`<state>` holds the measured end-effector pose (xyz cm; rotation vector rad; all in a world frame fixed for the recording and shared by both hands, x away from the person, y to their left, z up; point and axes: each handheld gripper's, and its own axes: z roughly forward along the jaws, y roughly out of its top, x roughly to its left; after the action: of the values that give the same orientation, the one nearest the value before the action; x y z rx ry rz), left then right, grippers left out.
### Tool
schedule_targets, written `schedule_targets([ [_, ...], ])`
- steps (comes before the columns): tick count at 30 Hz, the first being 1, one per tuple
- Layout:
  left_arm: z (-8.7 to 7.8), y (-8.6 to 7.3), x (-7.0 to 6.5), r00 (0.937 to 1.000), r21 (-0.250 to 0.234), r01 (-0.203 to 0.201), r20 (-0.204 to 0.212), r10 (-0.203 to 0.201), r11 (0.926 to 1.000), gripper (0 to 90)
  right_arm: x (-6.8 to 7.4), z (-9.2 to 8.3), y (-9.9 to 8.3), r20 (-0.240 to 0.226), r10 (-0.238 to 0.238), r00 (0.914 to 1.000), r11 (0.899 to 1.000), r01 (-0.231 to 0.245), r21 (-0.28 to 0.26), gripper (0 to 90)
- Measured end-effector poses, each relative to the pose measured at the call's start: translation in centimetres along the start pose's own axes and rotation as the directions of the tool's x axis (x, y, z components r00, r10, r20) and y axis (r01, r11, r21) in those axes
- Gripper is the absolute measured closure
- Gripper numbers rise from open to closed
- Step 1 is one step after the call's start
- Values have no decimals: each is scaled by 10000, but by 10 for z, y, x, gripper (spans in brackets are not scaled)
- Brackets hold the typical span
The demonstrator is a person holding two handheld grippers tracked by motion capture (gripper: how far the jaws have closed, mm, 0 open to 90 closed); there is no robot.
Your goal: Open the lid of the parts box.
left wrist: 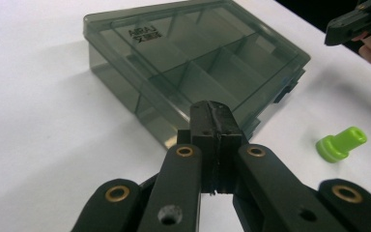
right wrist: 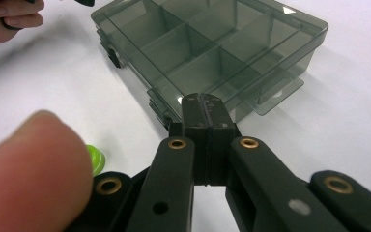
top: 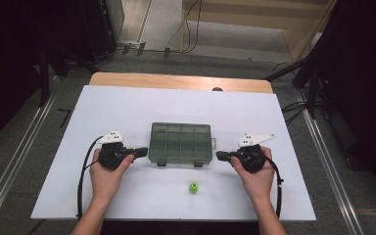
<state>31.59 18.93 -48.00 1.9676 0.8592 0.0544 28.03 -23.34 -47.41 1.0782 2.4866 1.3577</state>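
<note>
A smoky translucent compartment box [top: 180, 143] lies with its lid closed in the middle of the white table. A small green plastic piece [top: 193, 188] rests in front of it, nearer the person. My left gripper [top: 142, 153] is shut and empty, pointing at the box's left end from just beside it. My right gripper [top: 219, 155] is shut and empty too, pointing at the right end. In the left gripper view the jaws of the left gripper [left wrist: 216, 112] meet before the box [left wrist: 183, 63], with the green piece [left wrist: 342, 143] off to the right. In the right gripper view the right gripper [right wrist: 204, 104] is pressed together near the box [right wrist: 207, 48].
The white tabletop [top: 127, 105] has bare room around the box. A fingertip [right wrist: 29, 174] blurs the lower left of the right gripper view, partly covering the green piece [right wrist: 96, 158]. Cables [top: 81, 181] trail from both grippers. Dark stands and floor cables surround the table.
</note>
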Motion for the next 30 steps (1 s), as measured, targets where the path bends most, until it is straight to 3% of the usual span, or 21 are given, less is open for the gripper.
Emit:
schedule_targets([
  [10, 5, -7, 4, 9995, 728, -53, -302, 75, 9973, 890, 0, 14, -4, 174, -146, 9997, 9964, 131, 842, 876],
  [17, 8, -7, 4, 10000, 850, 27, -96, -19, 9964, 890, 1, 20, -6, 210, -259, 9994, 9934, 234, 1121, 875],
  [30, 13, -11, 4, 9999, 1180, 3, -128, 12, 9930, 890, 1, 26, -10, 329, -507, 9982, 9878, 453, 1490, 875],
])
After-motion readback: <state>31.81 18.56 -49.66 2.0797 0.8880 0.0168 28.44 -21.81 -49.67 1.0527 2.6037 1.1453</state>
